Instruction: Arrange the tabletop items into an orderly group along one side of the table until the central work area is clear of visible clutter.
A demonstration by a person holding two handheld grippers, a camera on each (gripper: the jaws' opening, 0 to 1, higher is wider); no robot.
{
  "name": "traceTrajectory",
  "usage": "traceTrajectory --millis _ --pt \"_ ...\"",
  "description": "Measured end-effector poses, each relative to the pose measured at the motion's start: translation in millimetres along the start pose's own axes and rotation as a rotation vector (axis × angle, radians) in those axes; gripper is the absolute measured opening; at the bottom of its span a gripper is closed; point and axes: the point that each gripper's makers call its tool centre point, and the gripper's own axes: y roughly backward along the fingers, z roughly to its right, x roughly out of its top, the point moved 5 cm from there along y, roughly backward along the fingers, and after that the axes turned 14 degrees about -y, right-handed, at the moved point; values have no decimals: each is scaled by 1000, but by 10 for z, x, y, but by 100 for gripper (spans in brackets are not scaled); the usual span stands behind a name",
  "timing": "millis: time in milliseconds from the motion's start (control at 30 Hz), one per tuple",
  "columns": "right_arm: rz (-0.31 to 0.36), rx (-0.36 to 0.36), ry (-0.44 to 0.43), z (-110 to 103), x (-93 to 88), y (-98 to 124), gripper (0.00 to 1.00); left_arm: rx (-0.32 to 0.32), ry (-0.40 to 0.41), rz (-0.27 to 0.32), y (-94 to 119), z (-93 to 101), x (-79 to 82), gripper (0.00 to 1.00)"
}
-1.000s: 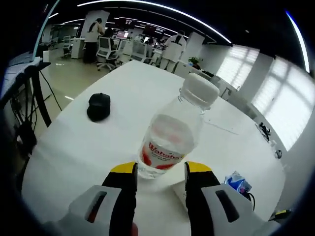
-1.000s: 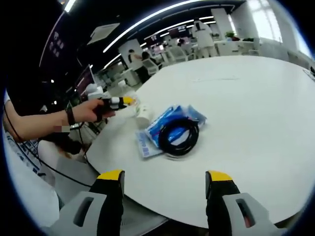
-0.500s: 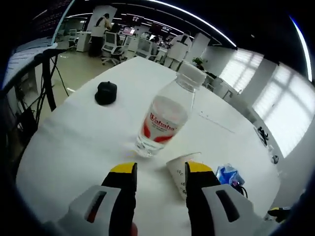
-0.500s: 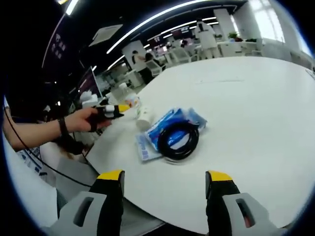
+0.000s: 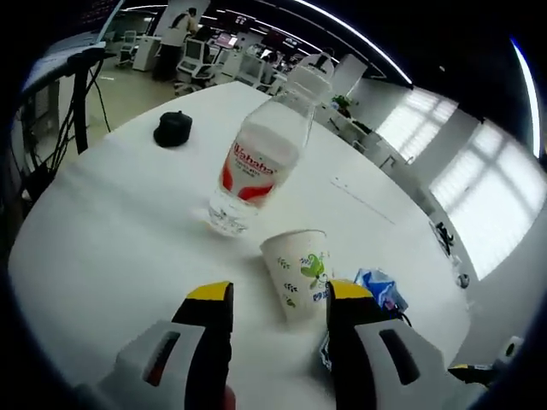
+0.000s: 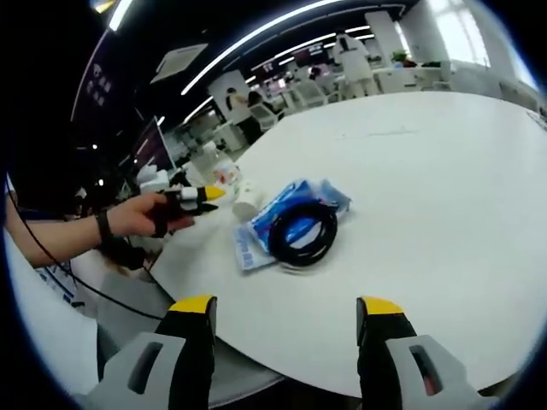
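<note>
A clear water bottle (image 5: 252,162) with a red label and white cap stands on the white table (image 5: 102,239). Just in front of it is a paper cup (image 5: 297,273) printed with green leaves. My left gripper (image 5: 278,295) is open; the cup stands just ahead of its tips, close to the right jaw. A black coiled cable (image 6: 301,235) lies on blue packets (image 6: 286,213) ahead of my right gripper (image 6: 286,307), which is open and holds nothing. In the right gripper view, a hand (image 6: 145,215) holds the left gripper (image 6: 201,196) beside the cup (image 6: 246,201) and bottle (image 6: 224,175).
A small black object (image 5: 173,128) lies near the table's far left edge. A blue packet (image 5: 380,290) shows to the right of the cup. A thin white sheet (image 5: 363,198) lies further along the table. Office chairs and people stand in the background.
The bottle, between my left jaws a second ago, now stands on the table further ahead. My left gripper has pulled back, bringing the cup into view. The right gripper has barely moved.
</note>
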Motion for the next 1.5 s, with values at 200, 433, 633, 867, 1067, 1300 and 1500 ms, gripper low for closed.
traceTrajectory --millis 200,433,633,867,1067,1300,1500 --pt "-6 -2 1 14 -12 14 67 -41 41 -14 -48 112 -53 45" --pt "-5 1 7 22 14 26 67 -65 70 -19 47 299 -99 47" --pt "-11 2 7 8 -18 59 67 -72 79 -27 77 399 -94 47" --pt "-21 -3 1 26 -45 63 68 -76 95 -30 34 433 -67 48" --pt "-19 -5 0 37 -50 74 68 -80 95 -57 -59 414 -73 48" --pt "-30 -8 -10 42 -92 76 68 -77 95 -80 -152 397 -137 46" --pt "-44 -11 -17 58 -120 57 67 -80 94 -81 -189 321 -191 35"
